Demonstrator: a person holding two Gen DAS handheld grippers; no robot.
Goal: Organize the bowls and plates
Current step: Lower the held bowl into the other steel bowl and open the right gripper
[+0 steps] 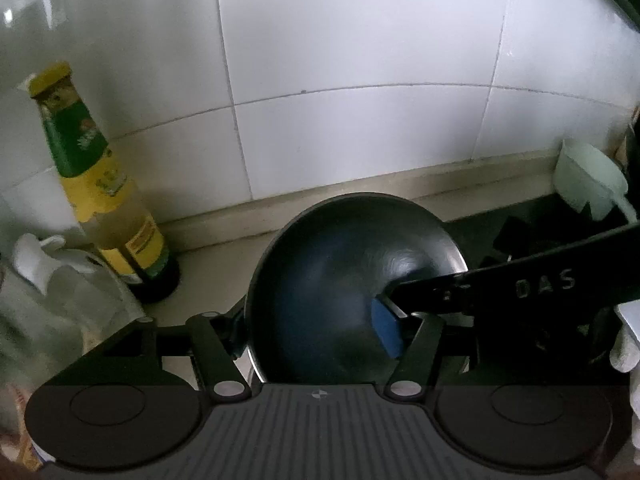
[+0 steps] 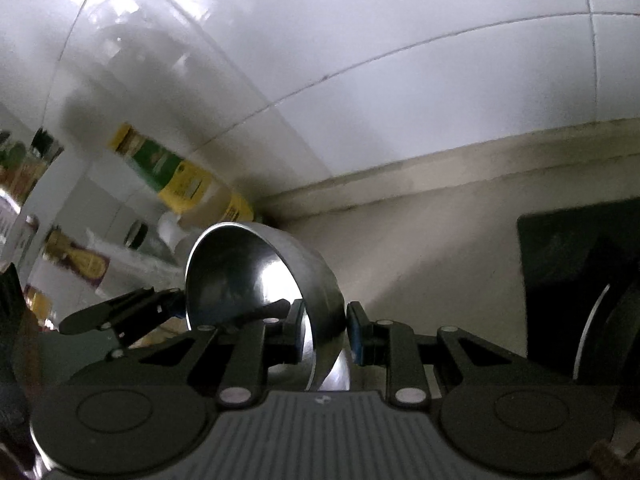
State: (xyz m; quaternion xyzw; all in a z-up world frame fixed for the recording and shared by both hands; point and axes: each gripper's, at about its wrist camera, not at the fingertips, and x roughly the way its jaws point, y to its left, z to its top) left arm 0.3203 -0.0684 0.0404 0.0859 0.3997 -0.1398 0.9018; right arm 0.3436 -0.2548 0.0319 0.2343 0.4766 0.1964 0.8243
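right claw (image 2: 324,334) pinches the metal bowl's (image 2: 256,276) rim | left claw (image 1: 316,320): bowl between fingers, grip unclear | bottle (image 1: 100,184) nearby

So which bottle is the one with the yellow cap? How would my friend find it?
Start at the white tiled wall and drop down to the pale counter along its foot. To the left of the shiny metal bowl, which both claws are pinching, a tall bottle stands upright by the wall. It is the only thing there with a yellow cap, a green neck label and a yellow label lower down.
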